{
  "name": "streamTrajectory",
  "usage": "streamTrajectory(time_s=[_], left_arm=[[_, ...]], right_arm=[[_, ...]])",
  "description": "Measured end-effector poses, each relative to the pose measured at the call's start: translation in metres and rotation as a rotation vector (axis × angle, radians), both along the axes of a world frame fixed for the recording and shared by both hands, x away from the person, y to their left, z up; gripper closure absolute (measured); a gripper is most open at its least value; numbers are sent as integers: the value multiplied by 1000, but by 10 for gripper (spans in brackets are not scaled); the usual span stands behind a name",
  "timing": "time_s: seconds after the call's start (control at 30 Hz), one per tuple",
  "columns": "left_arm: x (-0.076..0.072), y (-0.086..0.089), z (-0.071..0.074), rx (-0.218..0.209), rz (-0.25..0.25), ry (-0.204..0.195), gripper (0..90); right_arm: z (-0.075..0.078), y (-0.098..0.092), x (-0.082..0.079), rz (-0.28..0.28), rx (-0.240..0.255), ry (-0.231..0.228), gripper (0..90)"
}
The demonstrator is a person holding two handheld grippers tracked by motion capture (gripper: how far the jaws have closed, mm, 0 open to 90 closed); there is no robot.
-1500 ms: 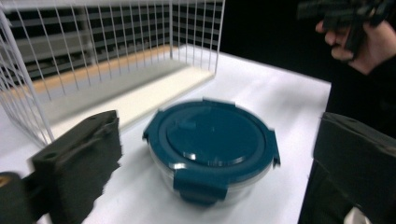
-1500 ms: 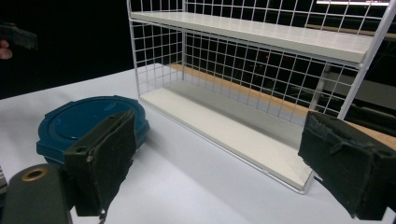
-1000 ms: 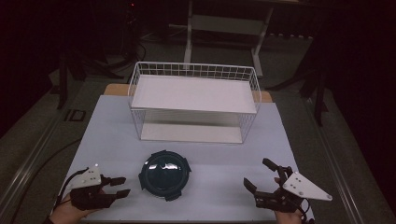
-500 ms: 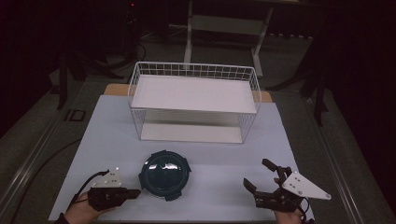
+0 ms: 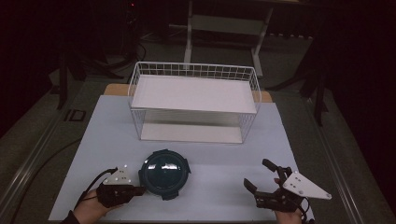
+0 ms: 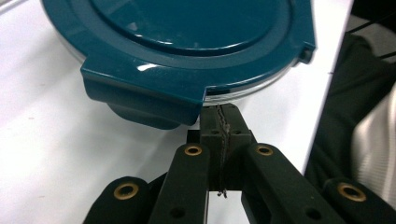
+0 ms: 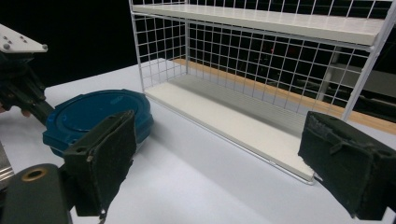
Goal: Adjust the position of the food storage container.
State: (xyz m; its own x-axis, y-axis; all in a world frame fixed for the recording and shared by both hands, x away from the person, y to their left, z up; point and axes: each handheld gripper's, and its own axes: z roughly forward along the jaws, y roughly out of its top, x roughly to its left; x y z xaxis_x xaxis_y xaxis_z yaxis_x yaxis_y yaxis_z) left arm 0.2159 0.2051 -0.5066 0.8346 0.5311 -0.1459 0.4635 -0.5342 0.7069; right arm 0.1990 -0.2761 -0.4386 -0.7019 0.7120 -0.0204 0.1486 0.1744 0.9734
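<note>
Left gripper point(image 5: 135, 190) has slid in beside the teal lidded container point(image 5: 164, 173) on the tabletop point(image 5: 224, 163), jaws just closed empty under its lid tab; right gripper point(image 5: 268, 182) idle, jaws apart.

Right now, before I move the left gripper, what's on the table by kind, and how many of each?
Round teal lidded container: 1
White wire shelf rack: 1
Grippers: 2, the left gripper shut beside the container's rim, the right gripper open
Total: 4
</note>
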Motion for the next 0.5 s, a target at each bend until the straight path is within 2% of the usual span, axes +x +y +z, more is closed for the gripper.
streamTrajectory(time_s=[0.5], left_arm=[[17, 10, 2, 20, 53, -15, 896]], right_arm=[[-1, 0, 1, 5, 6, 11, 109]])
